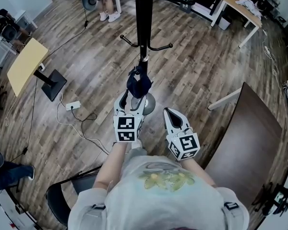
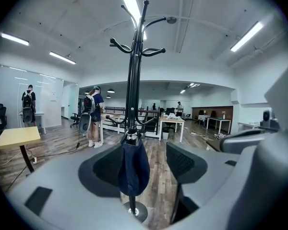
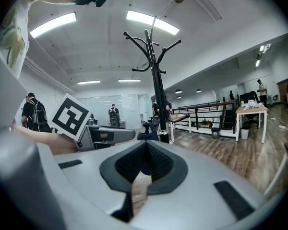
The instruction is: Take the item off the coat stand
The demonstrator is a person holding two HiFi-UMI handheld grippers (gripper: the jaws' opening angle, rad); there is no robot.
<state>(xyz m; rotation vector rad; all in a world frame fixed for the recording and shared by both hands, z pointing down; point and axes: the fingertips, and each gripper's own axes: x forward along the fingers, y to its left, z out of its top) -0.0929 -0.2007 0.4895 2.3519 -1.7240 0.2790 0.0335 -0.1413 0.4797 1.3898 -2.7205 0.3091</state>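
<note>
A black coat stand [image 1: 143, 18] rises from a round grey base [image 1: 150, 103] straight ahead of me. A dark blue cloth pouch [image 1: 138, 83] hangs low on its pole. My left gripper [image 1: 133, 99] reaches up to the pouch, and in the left gripper view the pouch [image 2: 133, 169] hangs between the wide-apart pads [image 2: 182, 162] without being pressed. The left gripper [image 2: 141, 164] is open. My right gripper [image 1: 168, 112] stays lower and to the right, apart from the stand. In the right gripper view the right gripper [image 3: 145, 150] is shut with its tips together and nothing in them.
A dark brown table [image 1: 247, 138] stands at the right, a yellow table [image 1: 26, 63] on a black foot at the left. A power strip [image 1: 73, 105] with cables lies on the wood floor. A black folding chair [image 1: 62, 200] is behind my left side. A person [image 2: 93, 114] stands far off.
</note>
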